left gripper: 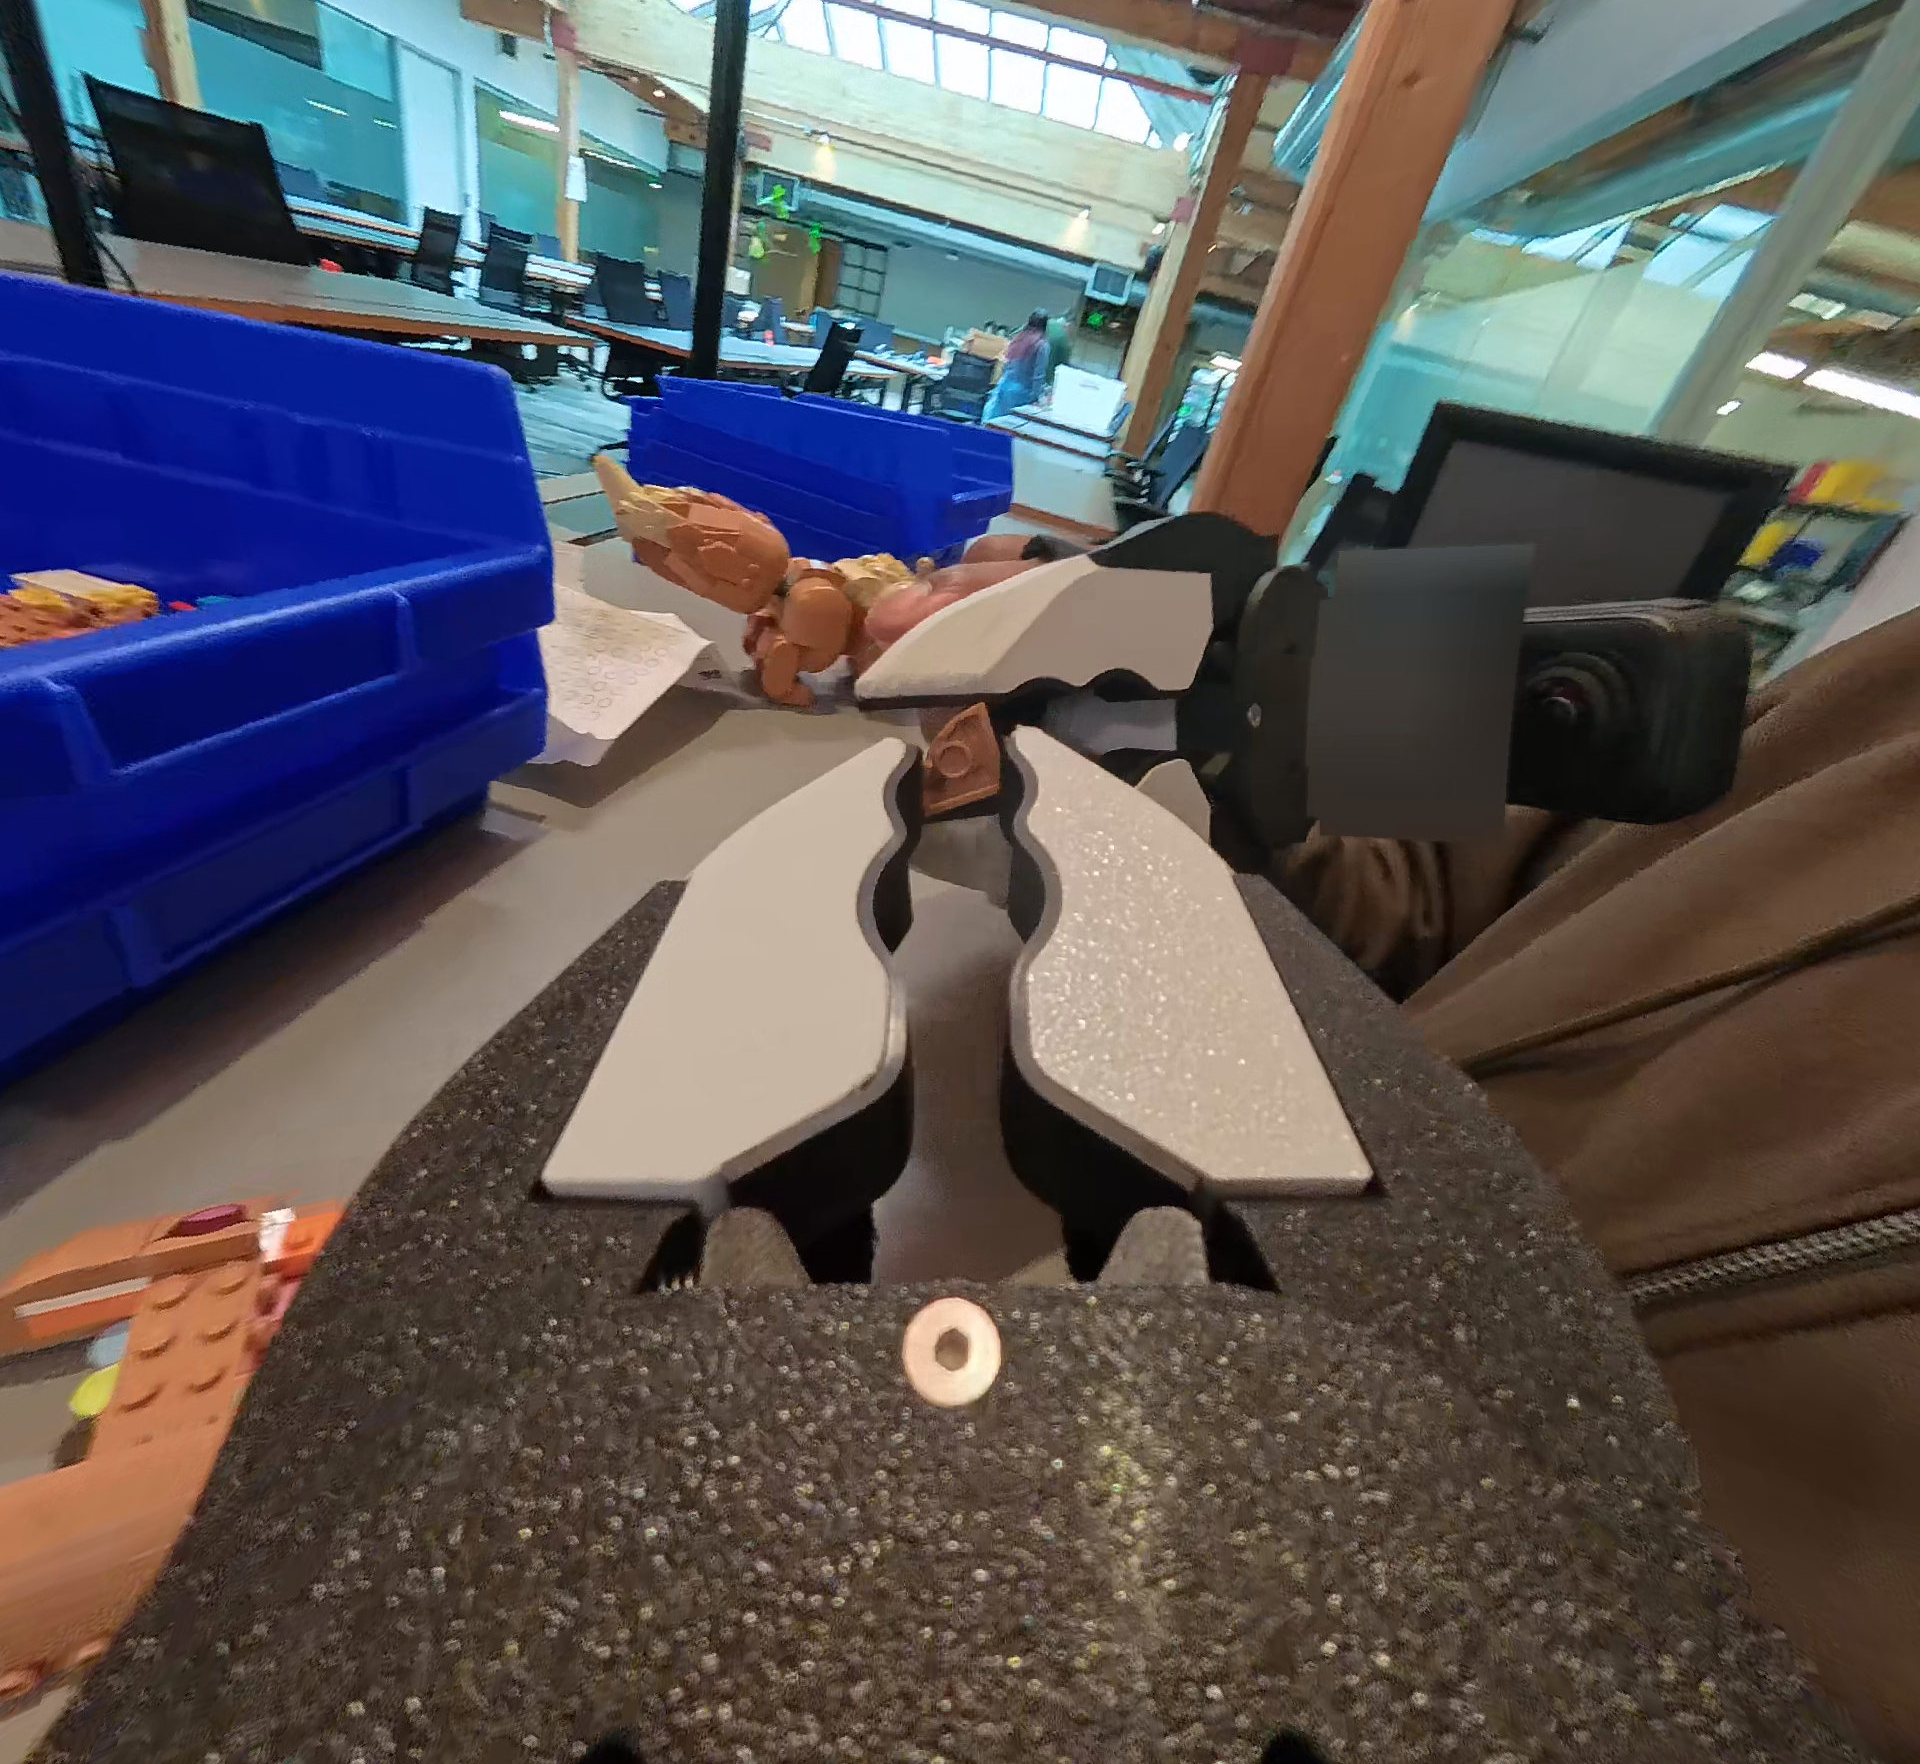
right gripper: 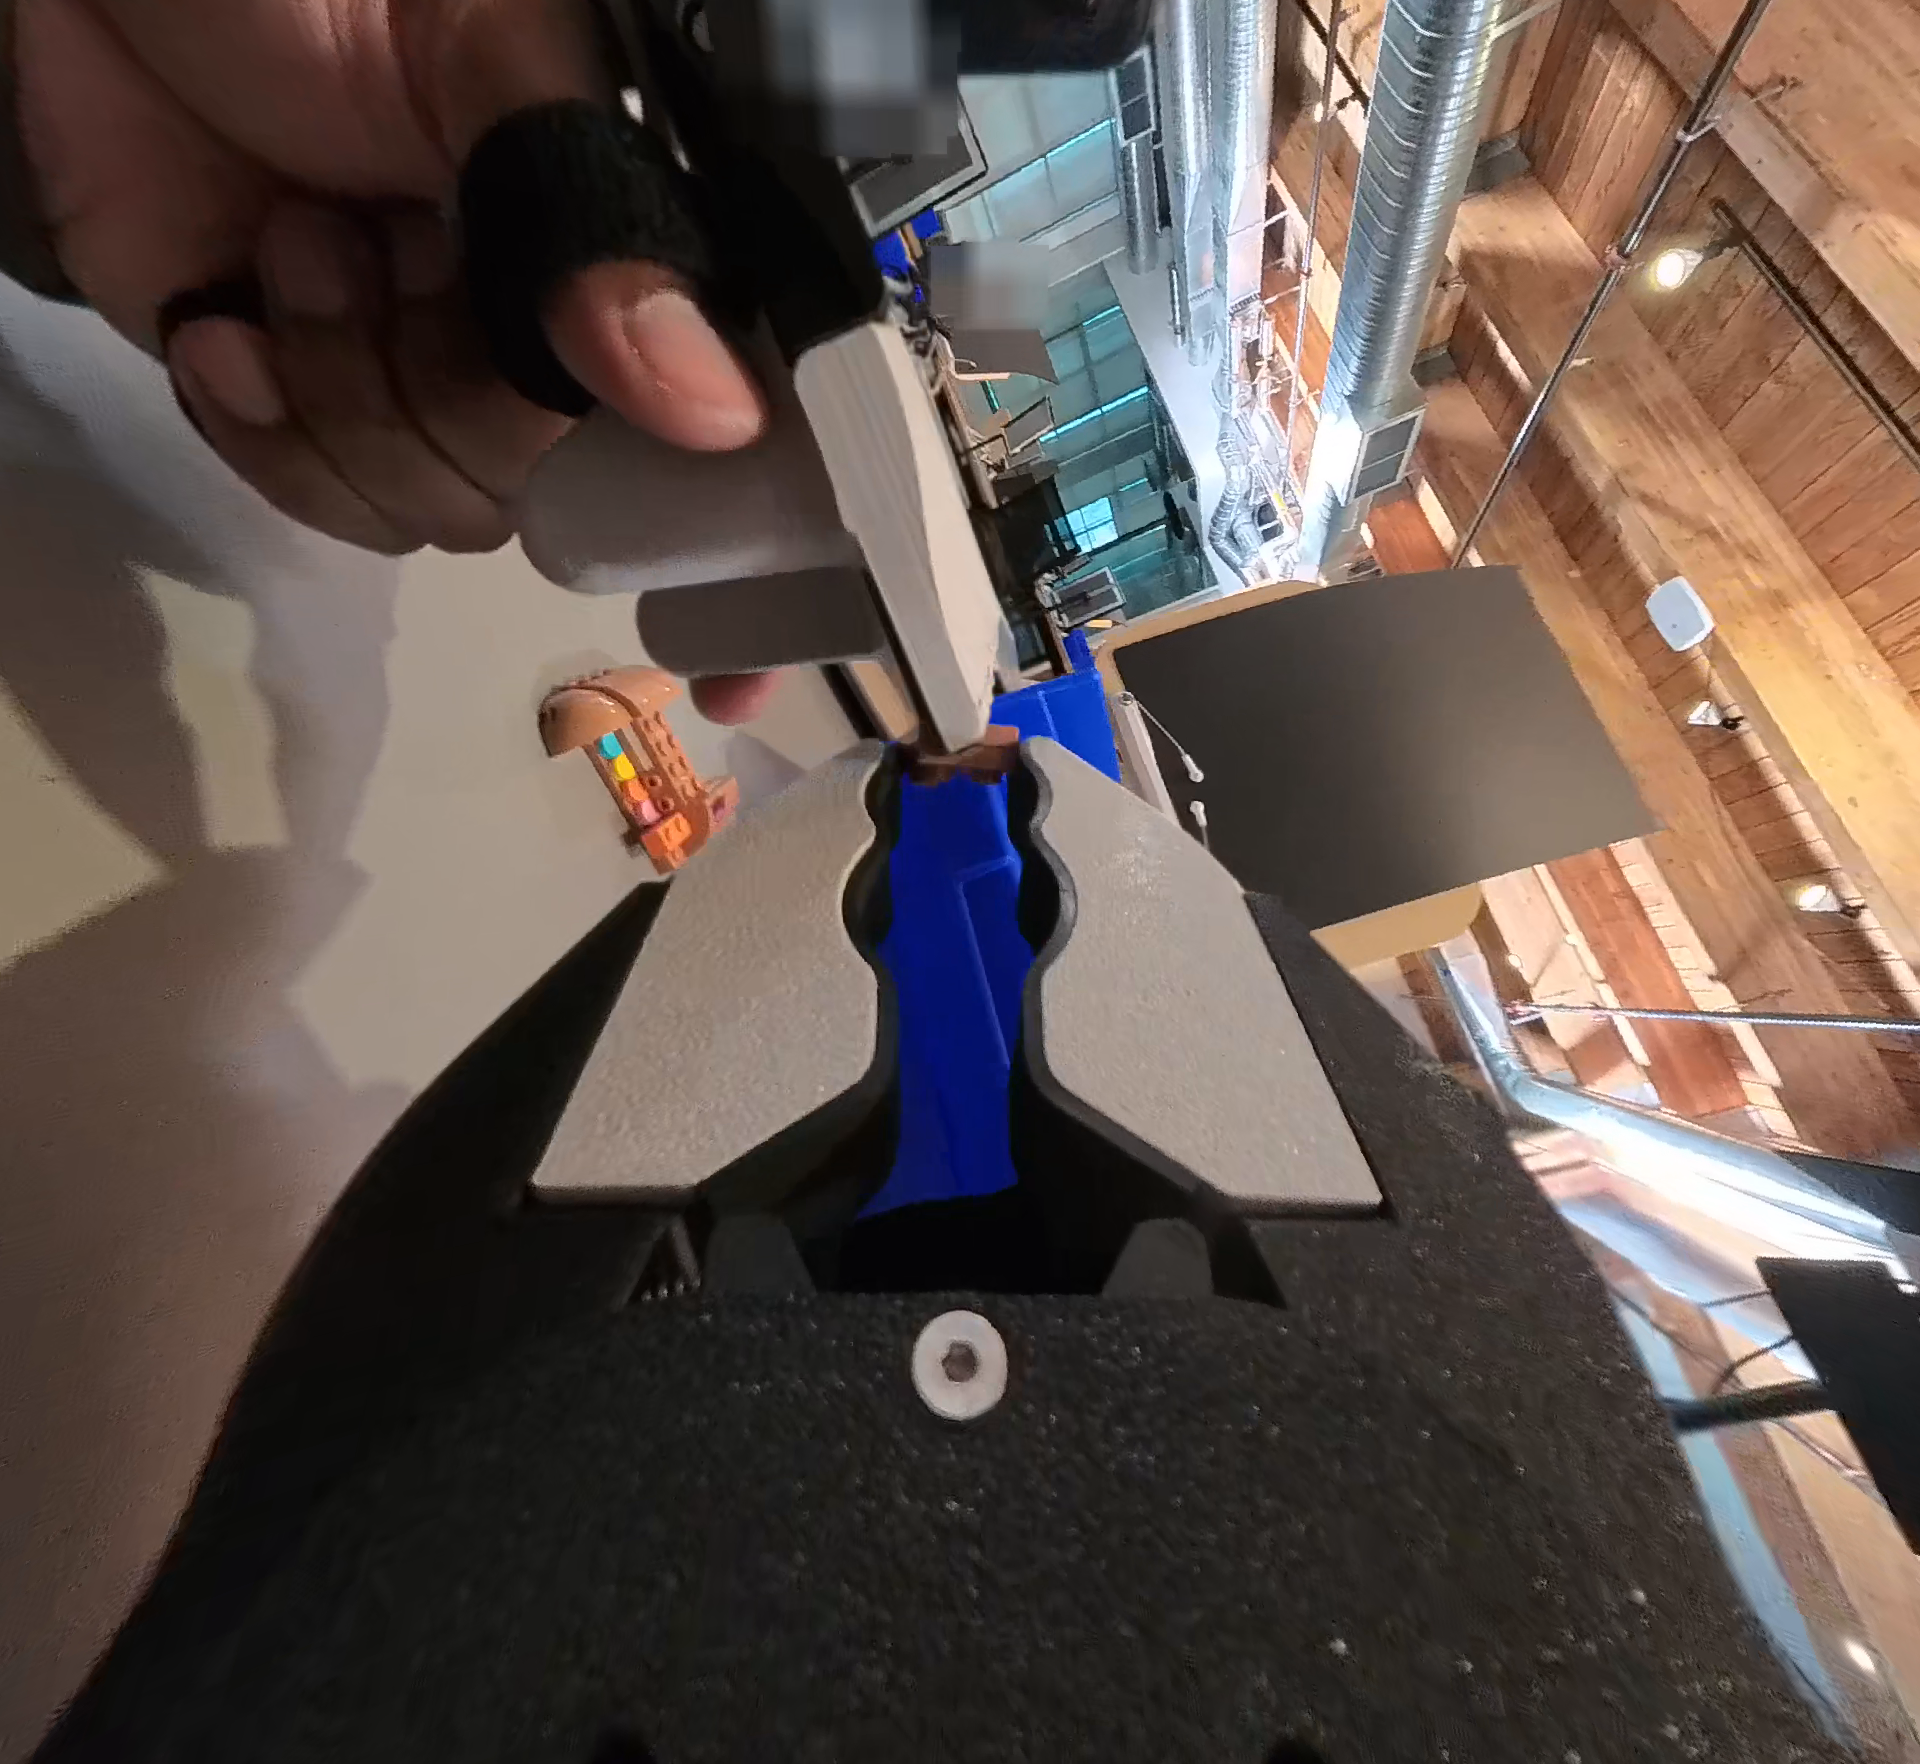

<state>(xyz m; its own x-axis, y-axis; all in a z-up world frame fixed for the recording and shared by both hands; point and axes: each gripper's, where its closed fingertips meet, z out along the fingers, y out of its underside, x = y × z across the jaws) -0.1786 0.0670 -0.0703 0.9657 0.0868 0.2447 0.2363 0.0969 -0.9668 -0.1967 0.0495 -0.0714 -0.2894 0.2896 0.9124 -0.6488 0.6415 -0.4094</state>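
Both clenched on one small brown brick (left gripper: 958, 758) above the grey table (left gripper: 312, 1039): left gripper (left gripper: 956, 764) from below, right gripper (right gripper: 956, 764) from the side, blue bin (left gripper: 260, 551) left, brick figure (left gripper: 769, 592) just behind.

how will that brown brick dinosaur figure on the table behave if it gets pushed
The brown brick figure looks rigid and light, so it would probably slide. Its jointed limbs and snapped-on pieces may swing or pop off. It seems to lie low on the table, so tipping is unlikely.

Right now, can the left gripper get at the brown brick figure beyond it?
Probably not: the left gripper is shut on a small brown piece, and the right gripper crosses before the brick figure.
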